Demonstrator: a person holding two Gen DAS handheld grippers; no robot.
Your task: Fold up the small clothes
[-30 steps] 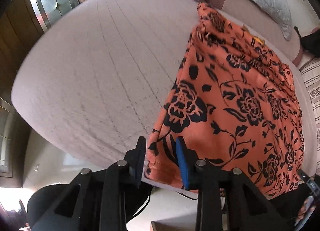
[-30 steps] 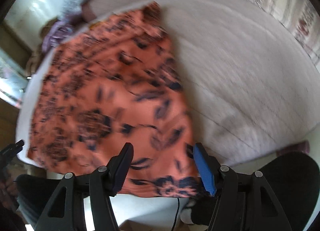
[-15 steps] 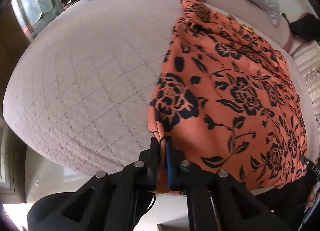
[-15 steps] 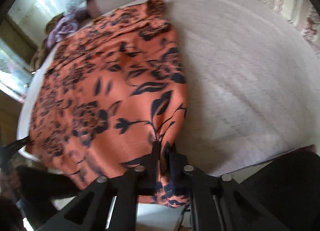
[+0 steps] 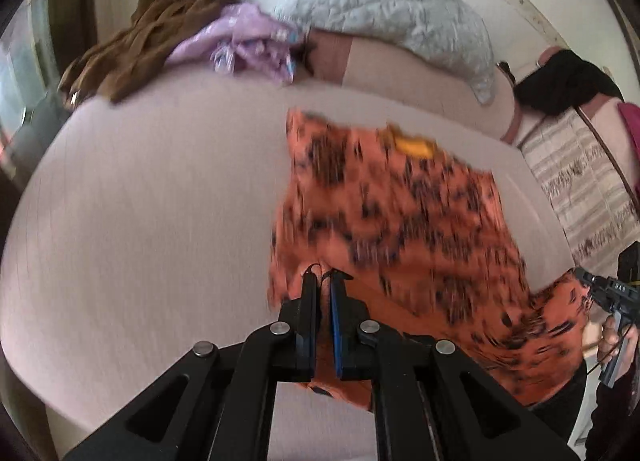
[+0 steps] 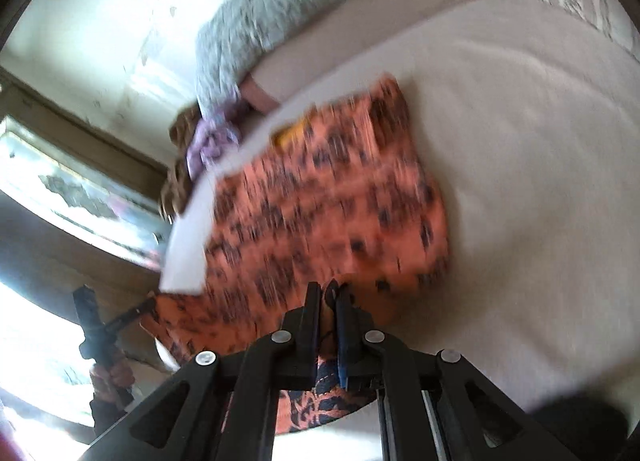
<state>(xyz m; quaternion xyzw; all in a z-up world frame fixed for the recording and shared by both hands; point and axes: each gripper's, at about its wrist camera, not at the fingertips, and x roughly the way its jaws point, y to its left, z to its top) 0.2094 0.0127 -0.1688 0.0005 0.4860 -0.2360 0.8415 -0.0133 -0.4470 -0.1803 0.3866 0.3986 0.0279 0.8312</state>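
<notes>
Each gripper [image 5: 325, 281] is matte black, with angular link arms that carry round silver pivot screws and triangular cut-outs, low in the frame. Of its two slim fingers [image 6: 313, 301], one has a blue pad. At the right edge of the left view the other gripper [image 5: 588, 281] bears small white lettering; a hand [image 6: 112, 375] shows lower left in the right view.

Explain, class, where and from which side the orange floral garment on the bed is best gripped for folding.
Grip the orange floral garment at its two near hem corners, coming from the bed's near edge. It lies flat lengthwise, corners overhanging. The left gripper and right gripper are each shut on one.
</notes>
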